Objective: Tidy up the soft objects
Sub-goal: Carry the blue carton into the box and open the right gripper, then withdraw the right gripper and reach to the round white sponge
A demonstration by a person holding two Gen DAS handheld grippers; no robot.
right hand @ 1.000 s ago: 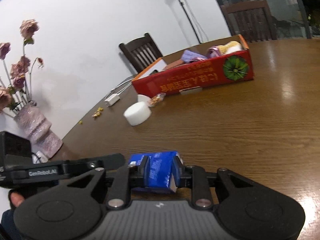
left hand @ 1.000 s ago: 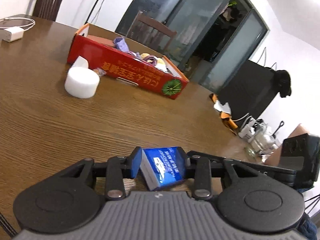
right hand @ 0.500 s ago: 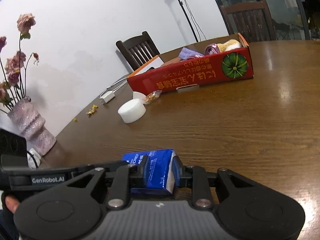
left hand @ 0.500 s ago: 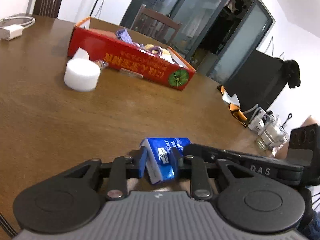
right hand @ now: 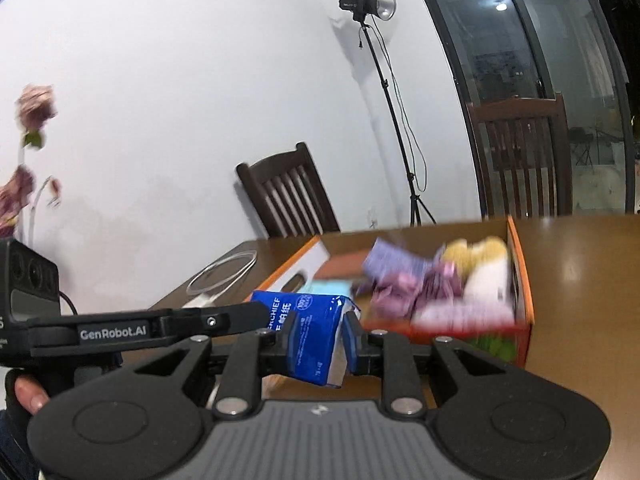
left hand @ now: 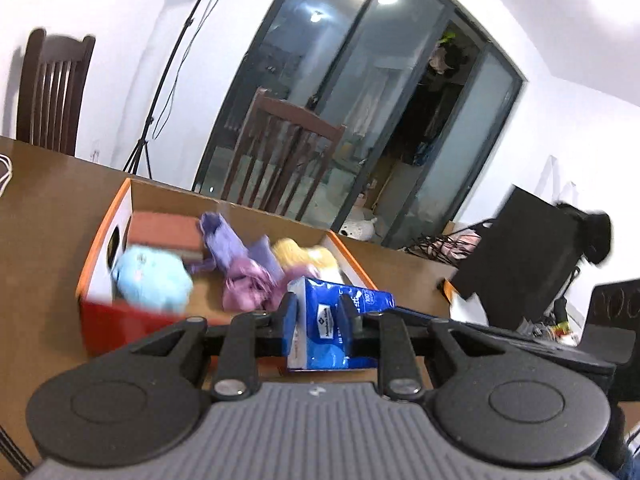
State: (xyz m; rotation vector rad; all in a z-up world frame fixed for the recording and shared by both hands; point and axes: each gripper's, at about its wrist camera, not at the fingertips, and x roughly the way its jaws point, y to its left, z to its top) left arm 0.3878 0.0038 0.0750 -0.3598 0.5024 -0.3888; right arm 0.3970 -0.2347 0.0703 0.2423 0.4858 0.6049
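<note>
Two grippers share one blue tissue pack (left hand: 332, 328) here, and it hangs clear of the table (left hand: 40, 216), just short of the red box's (left hand: 120, 320) near wall. On the left, the left gripper (left hand: 318, 320) pinches one end, its jaws having just been closing, now drawn in narrow with the pack squeezed between the pads. Look past it: a pale blue soft thing (left hand: 154, 276) sits in the box's left corner, a brown block (left hand: 164, 232) behind it, then purple and pink cloths (left hand: 248, 276), then a yellow plush (left hand: 304, 258) toward the right end. Over on the right, the right gripper (right hand: 320, 338) clamps the pack's other end, jaws narrow, pads pressing its sides. The box's front wall stands between pack and free floor inside. Dark chairs (right hand: 292, 196) and a light stand (right hand: 384, 92) wait behind the table.
</note>
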